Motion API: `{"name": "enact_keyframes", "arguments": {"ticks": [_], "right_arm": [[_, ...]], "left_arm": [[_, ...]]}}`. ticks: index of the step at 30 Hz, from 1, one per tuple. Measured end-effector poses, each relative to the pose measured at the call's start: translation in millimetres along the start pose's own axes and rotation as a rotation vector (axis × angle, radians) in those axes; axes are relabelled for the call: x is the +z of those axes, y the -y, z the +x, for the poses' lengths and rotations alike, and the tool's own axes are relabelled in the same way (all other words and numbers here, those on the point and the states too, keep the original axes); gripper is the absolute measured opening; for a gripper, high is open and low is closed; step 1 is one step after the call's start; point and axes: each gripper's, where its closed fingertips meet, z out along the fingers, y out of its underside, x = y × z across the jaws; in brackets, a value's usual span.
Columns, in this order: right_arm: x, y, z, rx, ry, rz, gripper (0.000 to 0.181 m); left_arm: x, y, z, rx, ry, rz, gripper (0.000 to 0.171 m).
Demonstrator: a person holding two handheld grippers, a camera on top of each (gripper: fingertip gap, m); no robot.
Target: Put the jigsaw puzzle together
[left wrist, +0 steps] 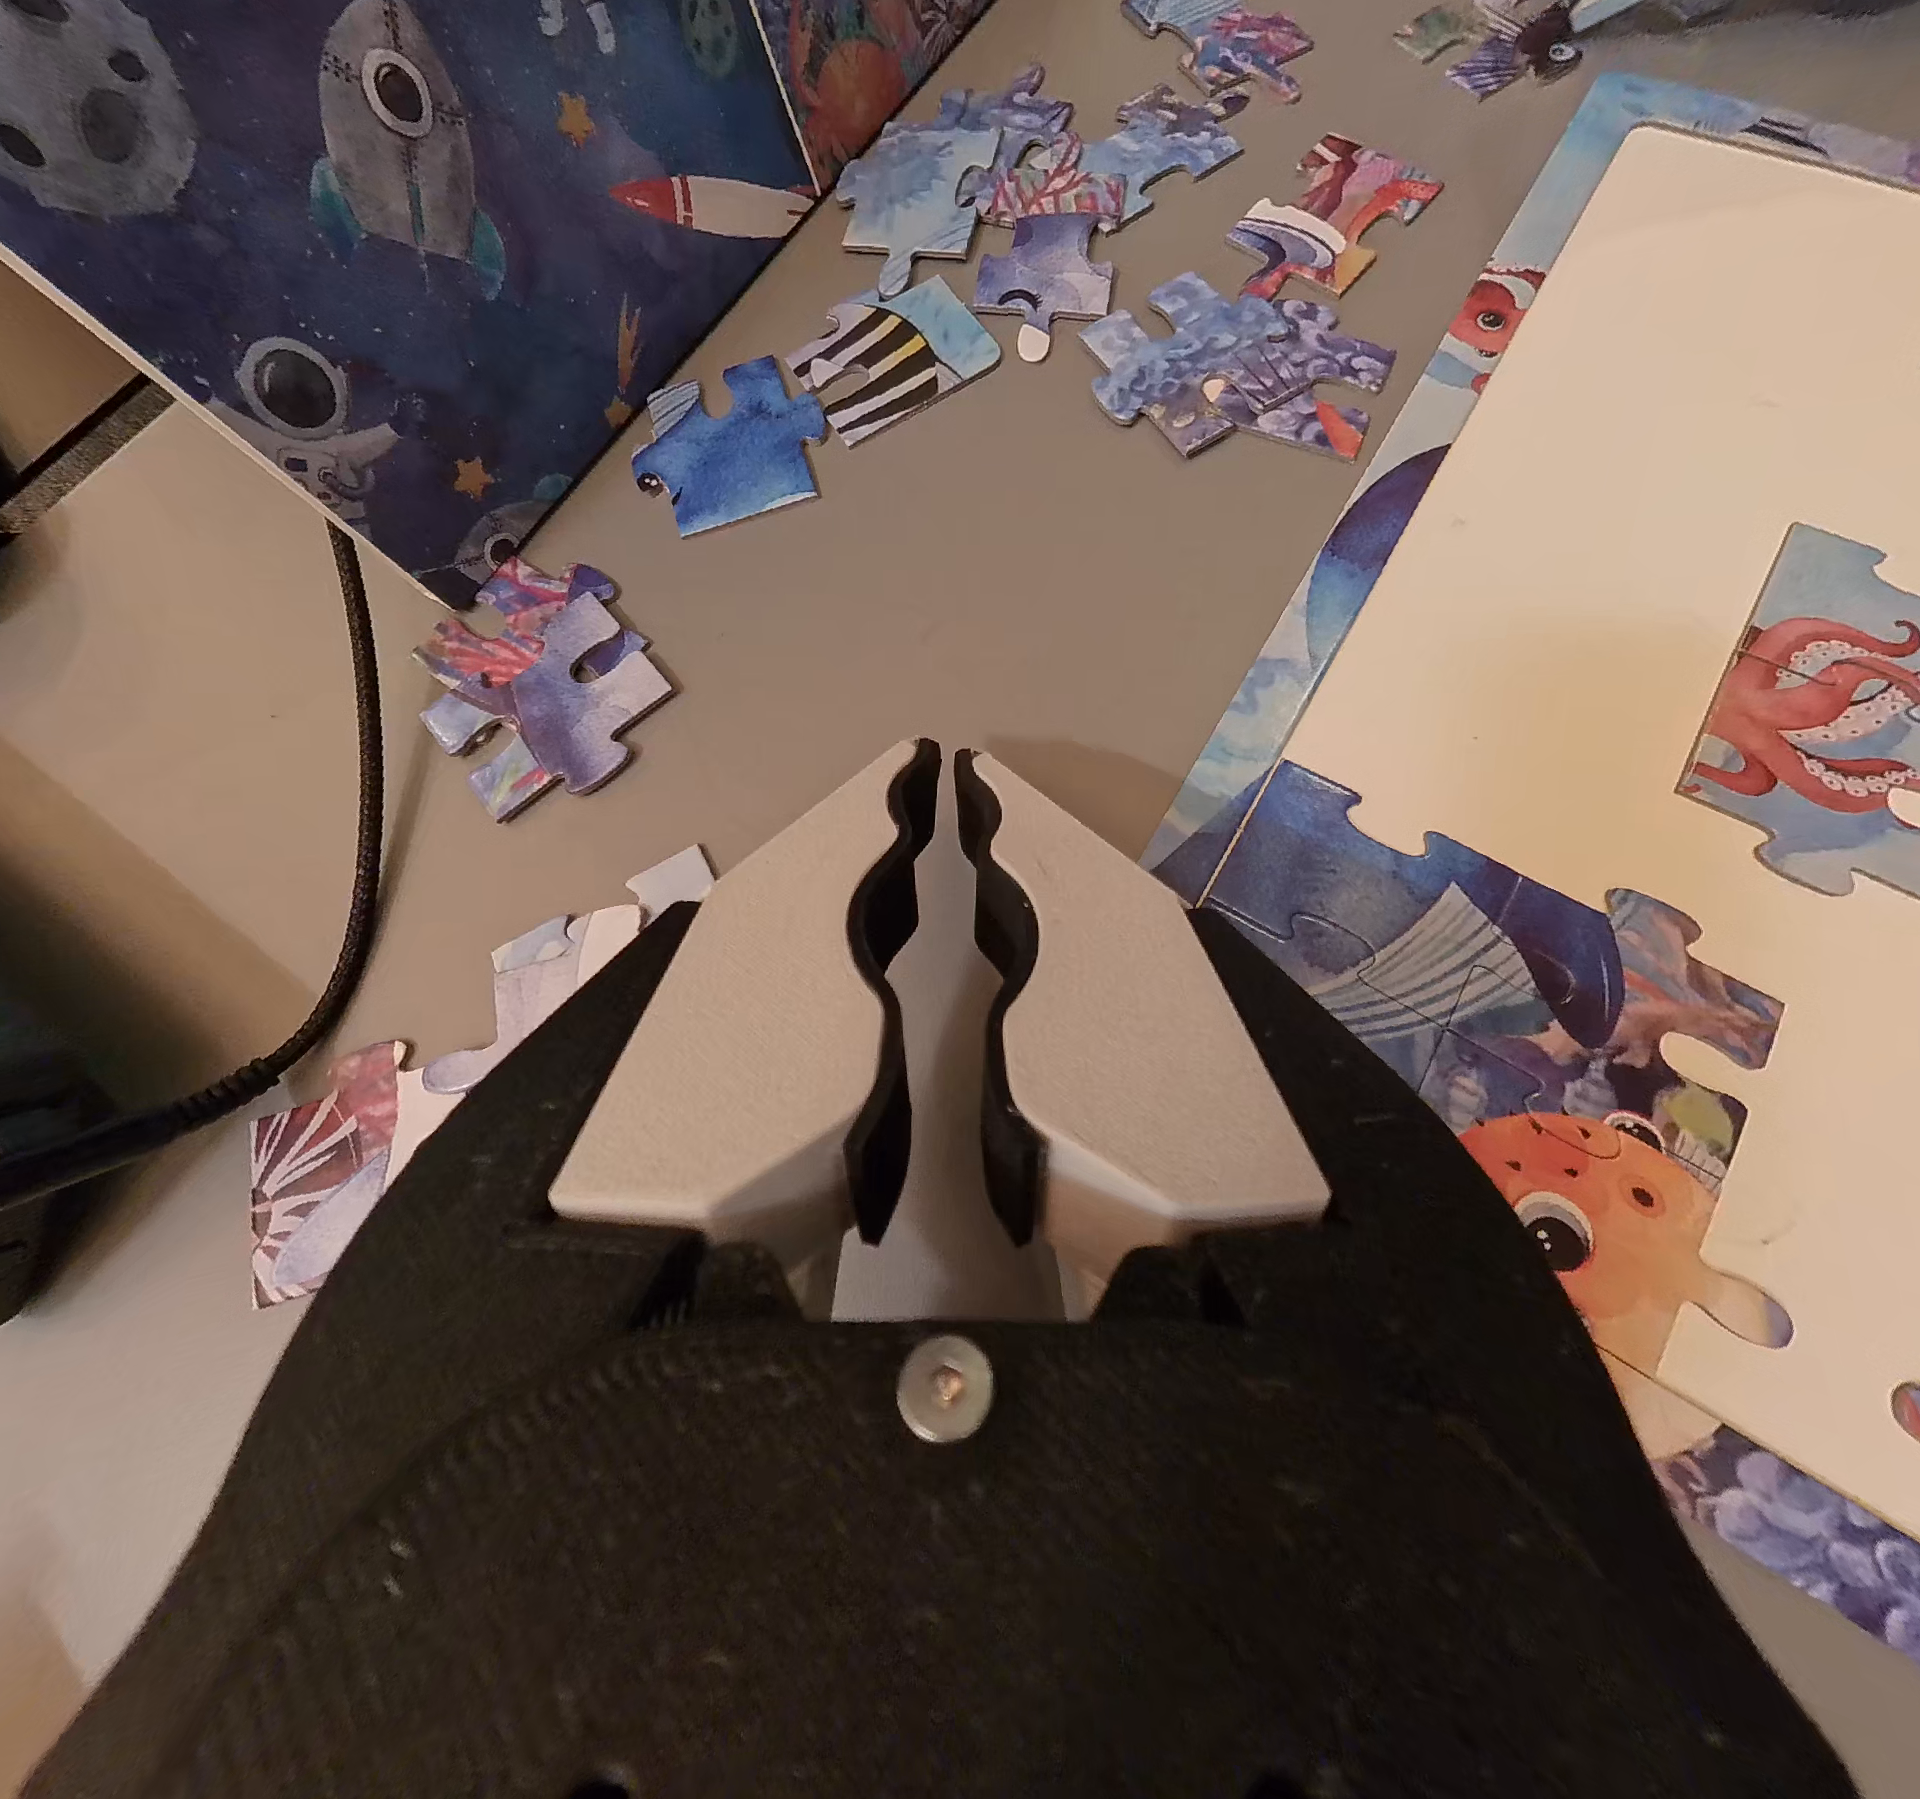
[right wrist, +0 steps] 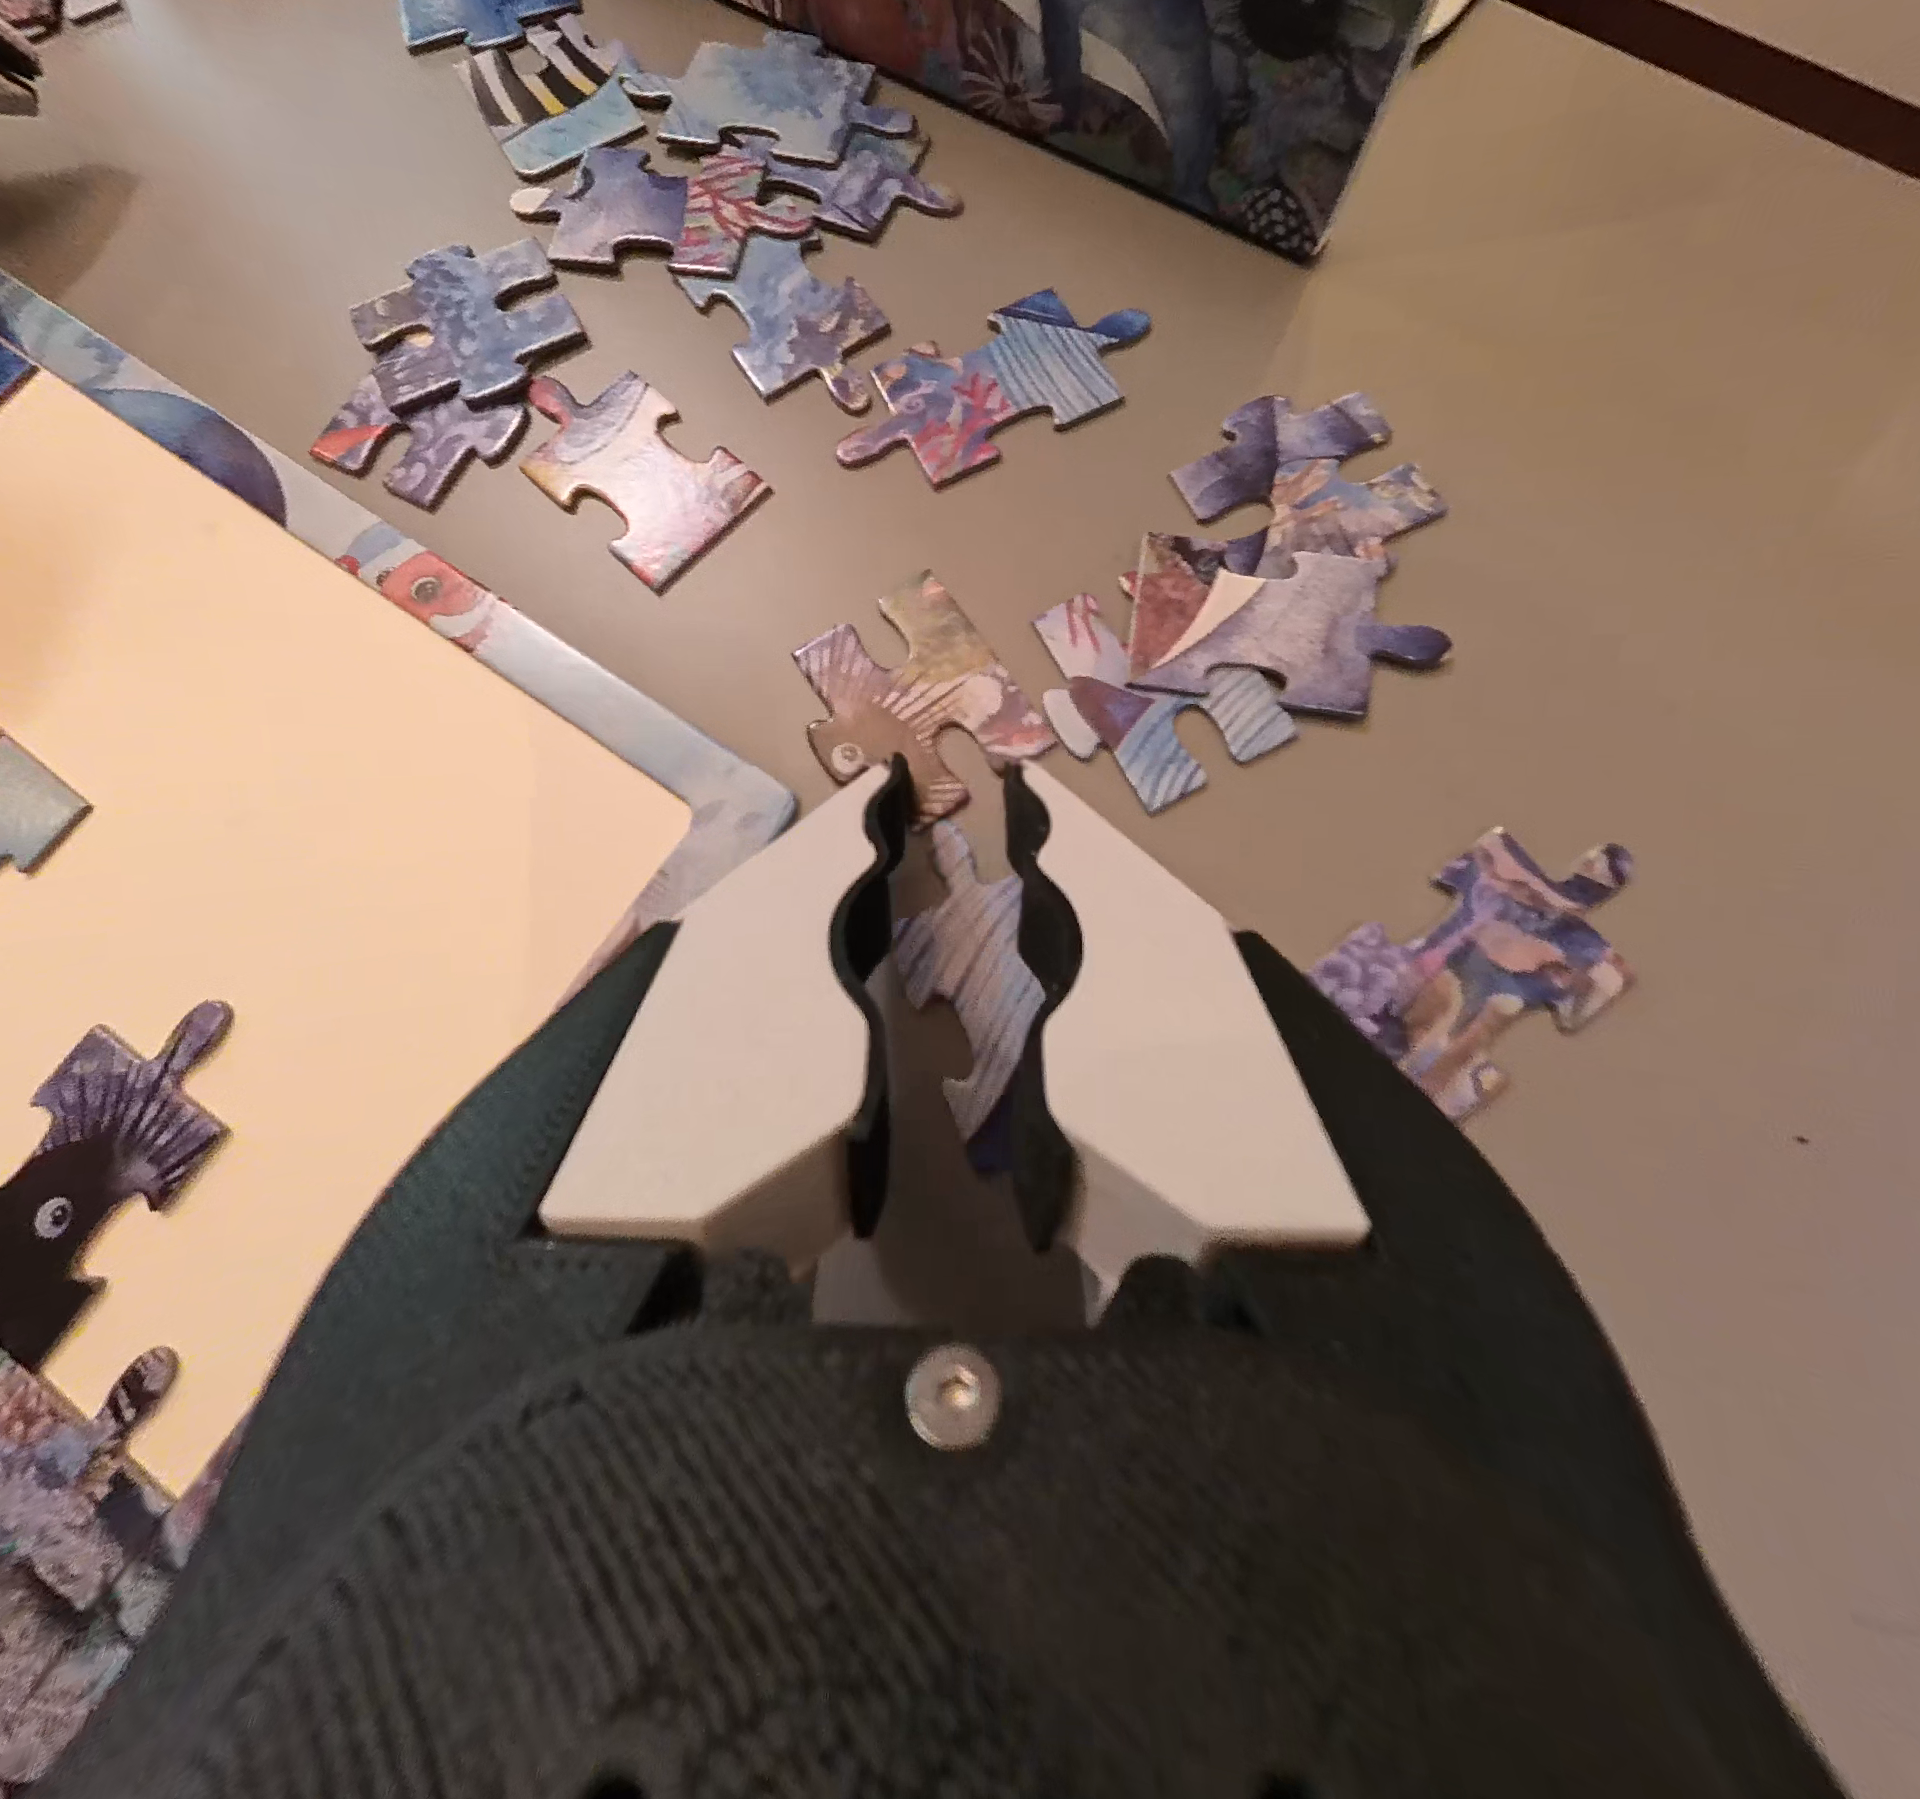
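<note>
While empty, L tongs [left wrist: 937,752] closed.

The left gripper [left wrist: 937,750] is seen with a coarse, ribbed black plastic body, matt pale finger blocks and a shiny metal screw [left wrist: 943,1388]. The loose puzzle pieces [right wrist: 644,476] are printed cardboard with a faint sheen. A matt grey table [left wrist: 987,554] is shown, smooth throughout. At the left, a braided black cable [left wrist: 358,762] is visible.
</note>
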Motion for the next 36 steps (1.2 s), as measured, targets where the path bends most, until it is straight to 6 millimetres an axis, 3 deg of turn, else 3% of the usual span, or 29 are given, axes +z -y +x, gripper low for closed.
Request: {"name": "enact_keyframes", "arguments": {"ticks": [20,33,35,36], "right_arm": [[-22,5,32,0.04,-0.148,0.06,0.019],[-16,7,20,0.027,-0.105,0.076,0.021],[-17,8,20,0.025,-0.102,0.081,0.021],[-18,9,19,0.024,-0.1,0.086,0.022]], "left_arm": [[-5,-11,-6,0.003,0.004,-0.01,0.0],[-5,-10,-7,0.004,0.005,-0.002,0.0],[-11,-5,-11,-0.005,0.02,0.047,0.0],[-17,-4,-22,-0.004,0.07,0.072,0.0]]}}
